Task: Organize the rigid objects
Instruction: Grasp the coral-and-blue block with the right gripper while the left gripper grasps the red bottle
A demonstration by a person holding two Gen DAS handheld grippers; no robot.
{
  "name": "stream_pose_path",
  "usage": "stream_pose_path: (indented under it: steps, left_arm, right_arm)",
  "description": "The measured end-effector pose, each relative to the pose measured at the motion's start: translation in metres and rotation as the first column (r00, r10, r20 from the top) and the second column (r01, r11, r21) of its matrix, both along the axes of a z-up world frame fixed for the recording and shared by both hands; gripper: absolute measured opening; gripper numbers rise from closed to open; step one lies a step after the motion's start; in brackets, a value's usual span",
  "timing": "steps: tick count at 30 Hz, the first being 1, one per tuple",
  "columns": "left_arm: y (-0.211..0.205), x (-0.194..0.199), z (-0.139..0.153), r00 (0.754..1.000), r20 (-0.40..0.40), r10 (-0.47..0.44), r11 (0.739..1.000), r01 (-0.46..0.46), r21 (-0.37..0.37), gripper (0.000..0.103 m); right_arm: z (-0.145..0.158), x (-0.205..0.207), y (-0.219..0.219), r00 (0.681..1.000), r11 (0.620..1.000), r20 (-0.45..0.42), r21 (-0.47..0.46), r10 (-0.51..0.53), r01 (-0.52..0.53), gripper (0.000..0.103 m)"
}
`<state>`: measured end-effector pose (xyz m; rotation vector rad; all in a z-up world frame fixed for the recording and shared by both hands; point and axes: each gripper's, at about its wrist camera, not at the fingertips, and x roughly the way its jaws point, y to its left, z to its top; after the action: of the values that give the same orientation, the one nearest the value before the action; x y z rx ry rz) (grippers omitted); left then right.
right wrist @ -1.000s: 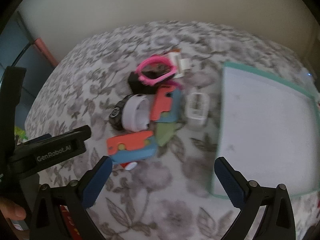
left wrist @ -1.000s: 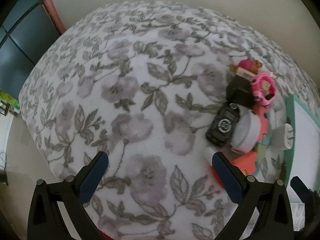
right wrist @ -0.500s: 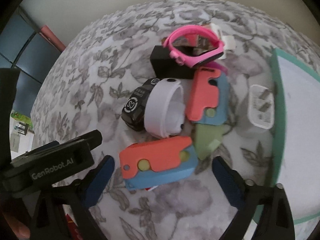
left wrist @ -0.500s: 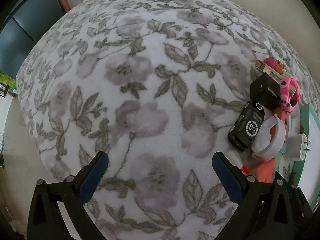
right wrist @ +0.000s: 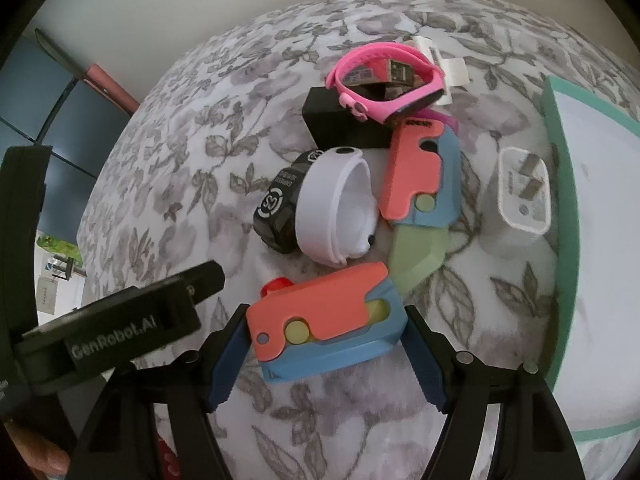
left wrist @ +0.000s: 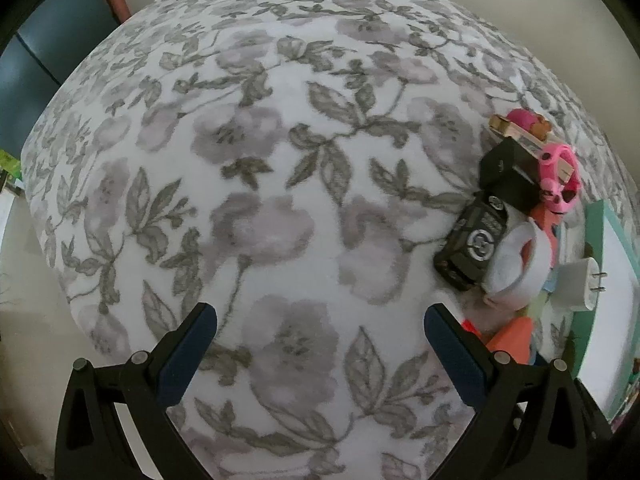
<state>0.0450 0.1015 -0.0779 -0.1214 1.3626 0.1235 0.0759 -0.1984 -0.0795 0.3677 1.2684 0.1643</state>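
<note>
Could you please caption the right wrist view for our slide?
Right gripper closing around an orange-and-blue toy knife on the floral cloth, beside a teal-rimmed tray.

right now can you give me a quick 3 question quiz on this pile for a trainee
1. True or false: the left gripper has an object between its fingers.
2. What sits between the closing right gripper jaws? A) white ring B) nearest orange-and-blue toy C) white charger
3. Fill in: the pink wristband lies partly on a ____ box.

Key: 1 false; 2 B; 3 black.
</note>
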Motion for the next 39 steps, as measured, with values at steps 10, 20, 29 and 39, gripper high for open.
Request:
stream_pose_path:
  steps: [10, 20, 29, 39]
  left_arm:
    - [-0.031, 0.000, 0.001, 0.996, -0.057, -0.072, 0.995, 0.067, -0.076, 0.103]
    - [-0.081, -0.001, -0.010, 0.984, -0.101, -0.148, 0.985, 0.137, -0.109, 0.086]
    - [-0.145, 0.008, -0.021, 0.969, -0.085, -0.233, 0.972, 0.232, -0.028, 0.050]
    - [-0.173, 0.008, -0.018, 0.964, -0.047, -0.260, 0.966, 0.260, 0.000, 0.032]
  right_arm:
    - [0.017, -0.024, -0.014, 1.000, 0.998, 0.002, -0.061, -0.005, 0.005, 0.076]
    - [0.041, -0.047, -0.033, 1.000, 0.993, 0.017, -0.118, -0.022, 0.023, 0.076]
    - [0.052, -0.056, -0.054, 0.997, 0.990, 0.039, -0.121, -0.073, 0.077, 0.076]
    - [0.047, -0.056, -0.079, 0.987, 0.983, 0.022, -0.091, -0.157, 0.158, 0.076]
